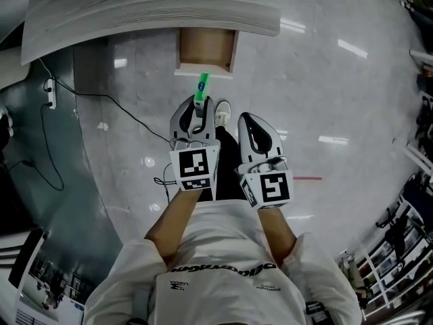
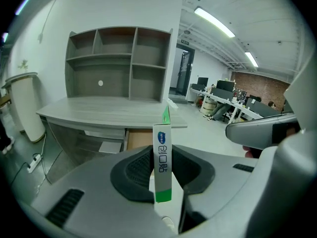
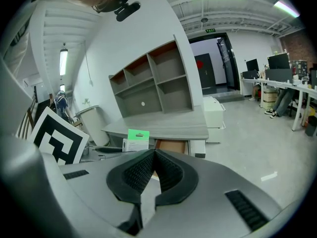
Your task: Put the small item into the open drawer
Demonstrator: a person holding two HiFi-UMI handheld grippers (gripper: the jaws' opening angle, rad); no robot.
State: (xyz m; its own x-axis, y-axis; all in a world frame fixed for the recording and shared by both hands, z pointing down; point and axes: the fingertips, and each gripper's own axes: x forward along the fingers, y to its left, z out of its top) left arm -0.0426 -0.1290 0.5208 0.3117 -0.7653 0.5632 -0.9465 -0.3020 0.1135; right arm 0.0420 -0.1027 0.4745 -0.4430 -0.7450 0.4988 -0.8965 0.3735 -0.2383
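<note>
A narrow white box with green ends (image 1: 201,87) stands upright between the pads of my left gripper (image 1: 198,104), which is shut on it. In the left gripper view the box (image 2: 162,162) fills the gap of the left gripper (image 2: 162,153), its green tab pointing up. Ahead, under the grey desk (image 1: 149,5), a wood-lined drawer (image 1: 206,49) stands pulled out; it shows as the drawer (image 2: 140,138) beyond the box. My right gripper (image 1: 245,120) hangs beside the left one, shut with nothing in it. In its own view the right gripper (image 3: 154,150) has its pads together, with the box's green tab (image 3: 137,135) and the drawer (image 3: 173,146) behind.
A grey shelf unit (image 2: 119,63) sits on the desk top. A power strip (image 1: 51,93) and a black cable (image 1: 128,114) lie on the glossy floor at left. The person's shoe (image 1: 222,110) is below the grippers. Racks (image 1: 406,242) stand at the right.
</note>
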